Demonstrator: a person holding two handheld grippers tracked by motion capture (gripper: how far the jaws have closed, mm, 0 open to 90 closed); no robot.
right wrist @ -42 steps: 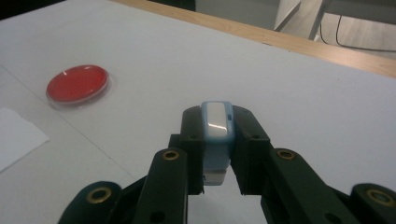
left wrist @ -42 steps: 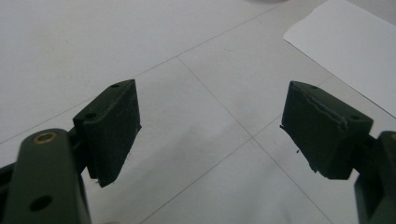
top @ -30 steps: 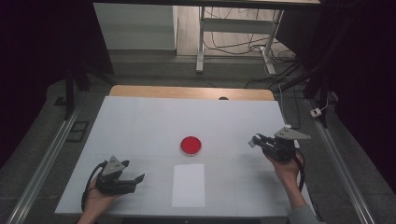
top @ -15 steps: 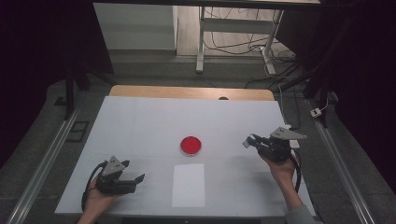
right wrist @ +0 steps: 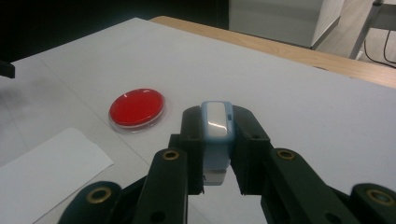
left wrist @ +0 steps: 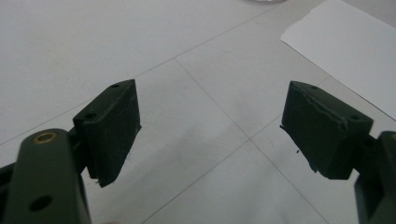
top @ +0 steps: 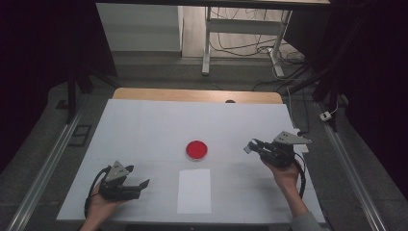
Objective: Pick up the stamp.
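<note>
Right claw (right wrist: 217, 140) clenched on a small pale blue-and-white oblong object (right wrist: 217, 128) — looks like a little plastic device or case, exact kind unclear. Held edge-on between the two black jaws, its long axis running along them, rounded end poking out past the tips. That grip leaves the front end free, probably so it can be set down or pressed onto something without the jaws getting in the way.

In the high view the right claw (top: 250, 147) sits above the right part of the white surface (top: 144, 125), off the top rather than resting on it, pointing left toward the red round dish (top: 197, 149) at centre. The dish looks like a shallow clear container with red content or a red lid; can't tell which. Right gripper view has the red dish (right wrist: 137, 107) ahead and left of the held object, near but apart — likely the target.

White paper sheet (top: 194, 190) lies flat just on the near side of the dish, not touching it; maybe a placement mat.

Left claw (left wrist: 210, 126) released — jaws wide apart, nothing between them, only bare surface and a corner of the paper sheet (left wrist: 345, 51) beyond. In the high view the left claw (top: 143, 184) rests low at the near left, aimed right toward the sheet — parked, judged as waiting while the right hand does the carrying.
</note>
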